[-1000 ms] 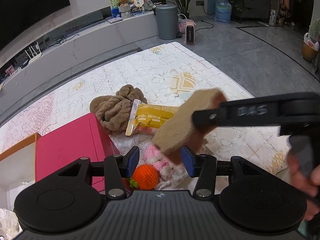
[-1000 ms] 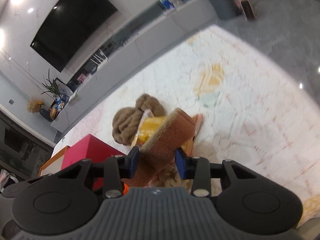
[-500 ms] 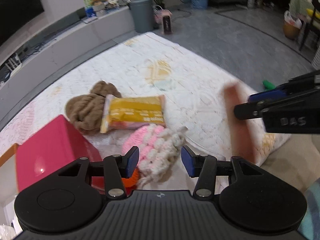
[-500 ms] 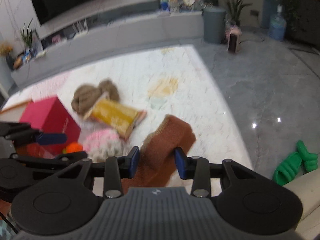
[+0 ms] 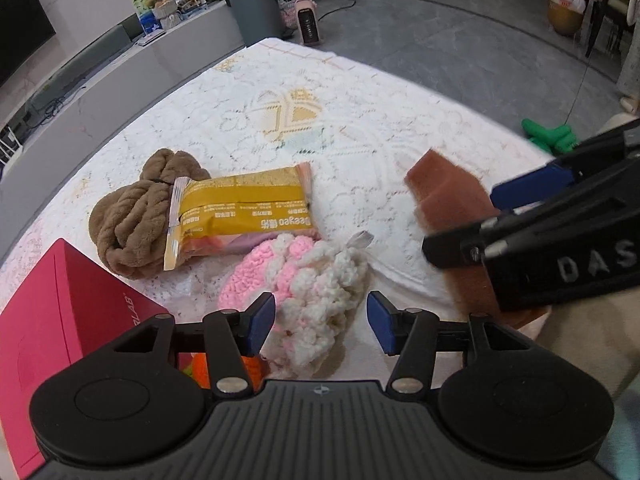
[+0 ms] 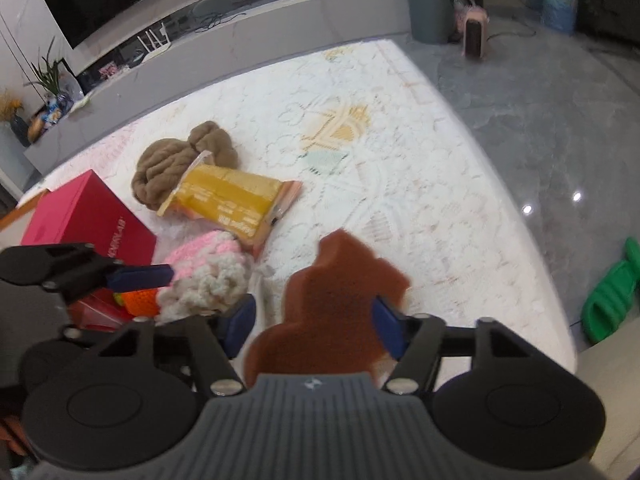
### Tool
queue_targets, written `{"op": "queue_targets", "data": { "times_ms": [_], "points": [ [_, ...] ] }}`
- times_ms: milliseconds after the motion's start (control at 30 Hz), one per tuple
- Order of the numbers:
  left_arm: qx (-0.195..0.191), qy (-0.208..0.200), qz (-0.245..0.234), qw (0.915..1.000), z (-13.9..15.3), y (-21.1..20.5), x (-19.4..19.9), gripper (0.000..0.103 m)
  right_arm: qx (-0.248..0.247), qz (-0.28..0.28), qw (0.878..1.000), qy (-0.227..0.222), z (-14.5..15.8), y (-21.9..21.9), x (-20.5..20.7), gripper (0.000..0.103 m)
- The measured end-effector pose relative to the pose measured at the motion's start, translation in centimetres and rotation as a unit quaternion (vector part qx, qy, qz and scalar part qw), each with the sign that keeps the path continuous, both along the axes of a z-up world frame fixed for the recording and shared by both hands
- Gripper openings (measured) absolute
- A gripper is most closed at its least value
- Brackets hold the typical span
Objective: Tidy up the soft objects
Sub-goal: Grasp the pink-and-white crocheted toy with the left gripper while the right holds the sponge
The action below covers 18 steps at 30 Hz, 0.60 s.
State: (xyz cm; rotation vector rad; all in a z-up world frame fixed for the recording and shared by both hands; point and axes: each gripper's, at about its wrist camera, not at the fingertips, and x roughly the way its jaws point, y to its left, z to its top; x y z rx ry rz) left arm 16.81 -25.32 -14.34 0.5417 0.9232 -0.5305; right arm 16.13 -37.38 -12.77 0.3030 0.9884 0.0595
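The red box stands at the left edge of the tabletop; what it holds is hidden. Just beside it lie an orange ball, a pink-white knit, a yellow packet and a brown plush. The left tongs gape over the knit, gripping nothing. The right tongs have just been opening; the brown sponge sits between them, the left pad clear of it.

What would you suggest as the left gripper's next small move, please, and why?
Probably ease the left gripper down and close on the pink and white knitted piece. Its jaws stand open around that piece, not yet pressing it. The right gripper has just been opening, with the brown sponge between its jaws.
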Motion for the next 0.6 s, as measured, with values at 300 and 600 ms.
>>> {"op": "queue_targets", "data": {
  "times_ms": [300, 600],
  "points": [
    [0.030, -0.028, -0.013, 0.9991, -1.4, -0.4, -0.1, 0.072, -0.019, -0.002, 1.000, 0.020, -1.6, 1.5, 0.8, 0.086],
    [0.046, -0.050, -0.025, 0.9974, -2.1, -0.8, -0.2, 0.078, -0.062, -0.059, 0.994, 0.065, -3.2, -1.0, 0.9, 0.045]
  ]
}}
